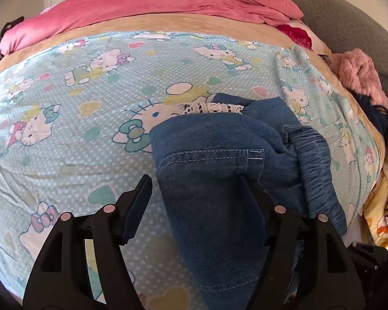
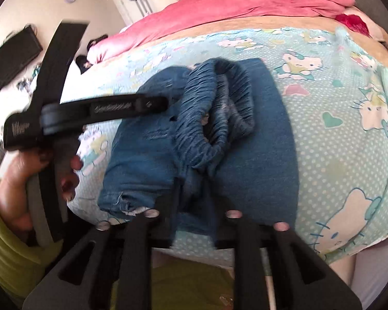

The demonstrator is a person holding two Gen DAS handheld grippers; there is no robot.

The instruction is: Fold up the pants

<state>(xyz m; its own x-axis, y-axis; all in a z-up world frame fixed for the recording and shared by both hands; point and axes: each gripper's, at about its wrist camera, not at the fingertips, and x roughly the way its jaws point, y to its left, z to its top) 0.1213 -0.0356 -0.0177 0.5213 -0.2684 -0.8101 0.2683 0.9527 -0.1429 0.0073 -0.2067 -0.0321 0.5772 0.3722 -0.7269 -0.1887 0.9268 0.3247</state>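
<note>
Bed: the sheet (image 1: 72, 129) with cartoon cats covers most of both views; a tan band runs along its far edge.
Blanket: the pink blanket (image 1: 152, 5) lies bunched along the far side of the bed, beyond the tan band.
Pants: the blue denim pants (image 1: 209, 155) lie bunched on the sheet, right of centre in the left wrist view. In the right wrist view the pants (image 2: 258, 139) sit mid-frame, with the gathered waistband (image 2: 214, 118) heaped on top of a flatter panel.
Left tool: the left tool (image 1: 194, 180) is spread wide, released. Its left finger stands over bare sheet, clear of the cloth. Its right finger presses against the denim just below a stitched pocket seam, and a strip of denim runs down between the two fingers without being pinched. Seen from the right wrist view, the left tool (image 2: 152, 104) reaches in from the left, above the pants' left part, held by the left hand (image 2: 38, 170) in a yellow-green sleeve.
Right tool: the right tool (image 2: 191, 188) is clenched on a fold of the pants at their near edge, just below the waistband.
Lace: a white lace strip (image 1: 209, 108) shows at the far edge of the pants.
Plush: a pink fuzzy item (image 1: 359, 75) lies at the bed's right edge, well apart from the pants.
</note>
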